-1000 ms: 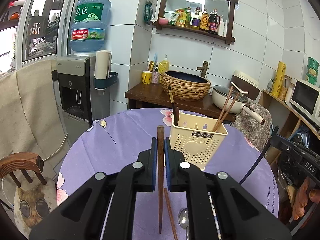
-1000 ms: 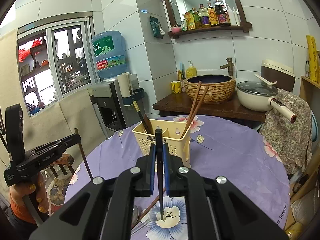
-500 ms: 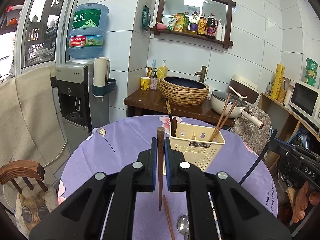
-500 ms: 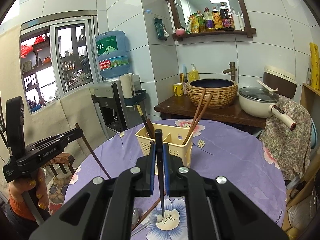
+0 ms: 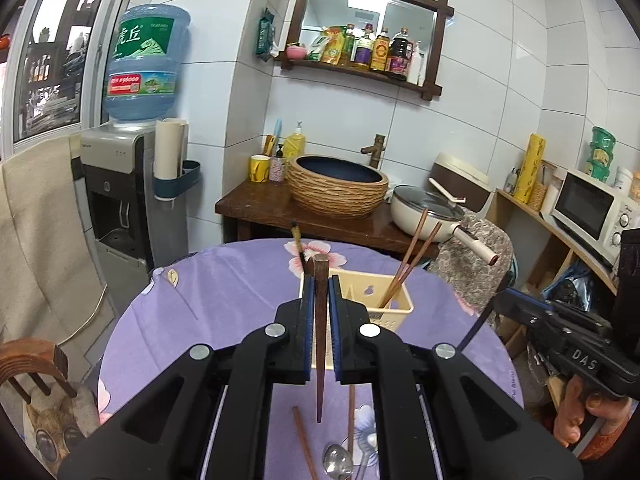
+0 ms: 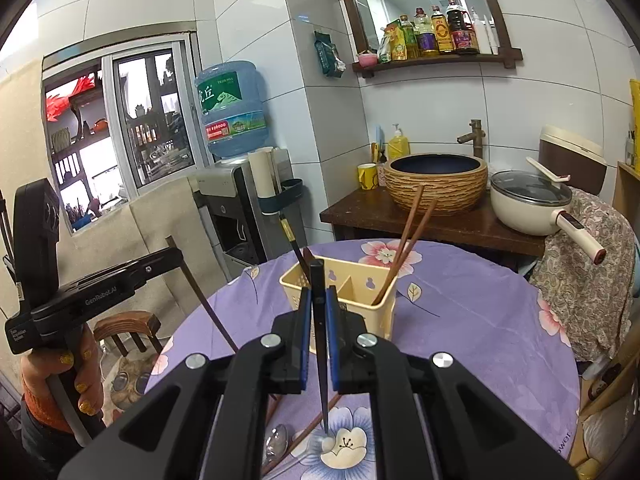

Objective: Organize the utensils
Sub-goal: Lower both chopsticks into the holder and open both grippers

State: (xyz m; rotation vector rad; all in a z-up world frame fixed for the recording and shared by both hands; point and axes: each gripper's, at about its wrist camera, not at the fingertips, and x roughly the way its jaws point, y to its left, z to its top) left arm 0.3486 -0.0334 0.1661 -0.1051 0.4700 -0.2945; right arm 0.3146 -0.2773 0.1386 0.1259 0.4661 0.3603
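The left gripper (image 5: pixel 320 296) pinches a brown chopstick (image 5: pixel 319 344) upright, its tip hanging clear above the bench (image 5: pixel 224 292). The right gripper (image 6: pixel 319 308) pinches a black chopstick (image 6: pixel 320 344) the same way, tip clear above the flowered cloth. Just beyond both grippers stands the cream caddy (image 6: pixel 356 300), with two brown chopsticks (image 6: pixel 404 248) leaning in its right compartment and a dark handle in its left; the middle slot is open. Below the grippers, near the bench's close edge, lie loose chopsticks (image 5: pixel 304 444) and spoons (image 5: pixel 338 460). Bare cloth spreads left and right of the caddy to the round rim. Past the far edge stands a dark counter with a basin (image 5: pixel 338 184) and a pot (image 6: pixel 528 204).
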